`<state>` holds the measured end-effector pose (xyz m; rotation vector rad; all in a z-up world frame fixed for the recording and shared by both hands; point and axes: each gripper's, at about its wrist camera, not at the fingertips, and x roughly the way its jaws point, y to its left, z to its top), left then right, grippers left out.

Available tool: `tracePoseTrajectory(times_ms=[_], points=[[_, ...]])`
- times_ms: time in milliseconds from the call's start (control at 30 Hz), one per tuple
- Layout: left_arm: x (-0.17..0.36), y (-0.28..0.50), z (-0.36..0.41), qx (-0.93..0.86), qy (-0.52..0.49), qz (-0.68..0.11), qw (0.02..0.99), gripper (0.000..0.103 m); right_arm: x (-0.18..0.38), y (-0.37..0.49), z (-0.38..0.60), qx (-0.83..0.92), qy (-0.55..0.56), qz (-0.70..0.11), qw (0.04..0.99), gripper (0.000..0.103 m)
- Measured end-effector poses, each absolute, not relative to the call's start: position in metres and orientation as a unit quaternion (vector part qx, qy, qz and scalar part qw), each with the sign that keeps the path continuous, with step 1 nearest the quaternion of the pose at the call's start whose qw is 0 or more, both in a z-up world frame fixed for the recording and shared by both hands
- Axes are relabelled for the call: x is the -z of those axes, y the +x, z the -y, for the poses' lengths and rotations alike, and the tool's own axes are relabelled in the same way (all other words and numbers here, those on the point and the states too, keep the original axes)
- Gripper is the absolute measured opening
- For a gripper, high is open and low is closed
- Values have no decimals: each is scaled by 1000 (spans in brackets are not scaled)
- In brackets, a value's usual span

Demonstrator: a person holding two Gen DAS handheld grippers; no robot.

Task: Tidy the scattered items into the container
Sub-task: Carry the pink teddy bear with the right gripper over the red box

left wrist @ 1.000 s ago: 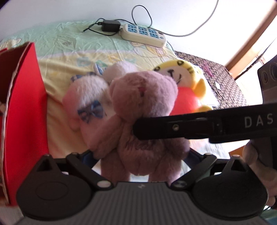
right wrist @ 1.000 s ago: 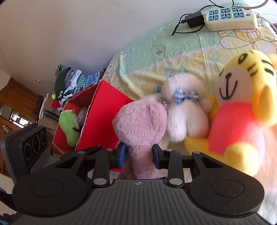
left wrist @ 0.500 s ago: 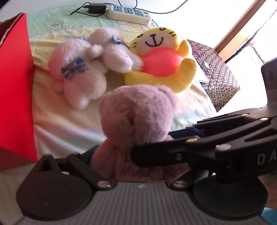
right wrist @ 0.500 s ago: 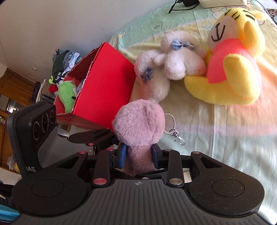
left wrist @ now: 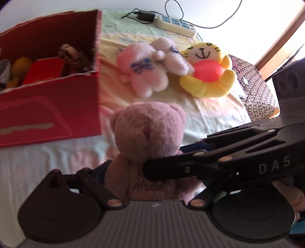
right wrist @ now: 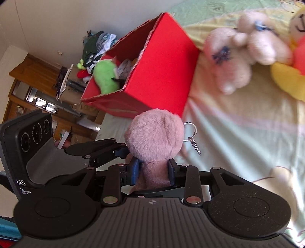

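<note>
Nearest in both wrist views is the mauve teddy bear, held upright above the bed. The right claw is clamped on its body just under the head, a blue pad pressing in from each side. A metal key ring with a small clasp hangs off the right side of the bear's head.

The left claw surrounds the same bear from the other direction; its jaws are closing with the bear's body between them. In the left wrist view one blue pad sits just beside the bear's left flank, but whether the pads already press on the plush cannot be told, since the right claw's black linkage crosses in front. A hand shows at the right edge of that view, behind that linkage.

Beyond the bear and to the left stands the red box, open at the top, resting on the bed. Inside it are a green plush, a brown toy and other items too blurred to name.

Farther right on the sheet lie two pale pink plush bears touching each other, and just beside them, touching, a yellow tiger plush with a red belly.

At the far edge of the bed lie a white power strip and a black adapter with cables.
</note>
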<state>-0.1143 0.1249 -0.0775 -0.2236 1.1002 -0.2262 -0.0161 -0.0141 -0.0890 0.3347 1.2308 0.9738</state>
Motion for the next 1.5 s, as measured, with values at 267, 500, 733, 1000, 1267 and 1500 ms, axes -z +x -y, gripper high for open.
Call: tracePoseTrajectory(times_ms=[267, 500, 733, 1000, 1267, 1500], points=[[66, -136, -185, 90, -86, -534, 836, 90, 85, -32, -49, -445, 153, -555, 687, 33], [55, -155, -244, 85, -66, -535, 838, 90, 77, -50, -102, -442, 161, -548, 691, 34], [39, -170, -293, 76, -49, -523, 847, 89, 66, -67, -146, -442, 169, -527, 706, 34], [17, -176, -324, 75, -35, -506, 859, 89, 45, -77, -184, -436, 176, -502, 726, 35], [-1, -170, -328, 70, -27, -487, 870, 89, 24, -76, -195, -432, 173, -480, 744, 35], [-16, -162, -321, 63, -7, -474, 878, 89, 9, -70, -195, -430, 171, -458, 759, 35]])
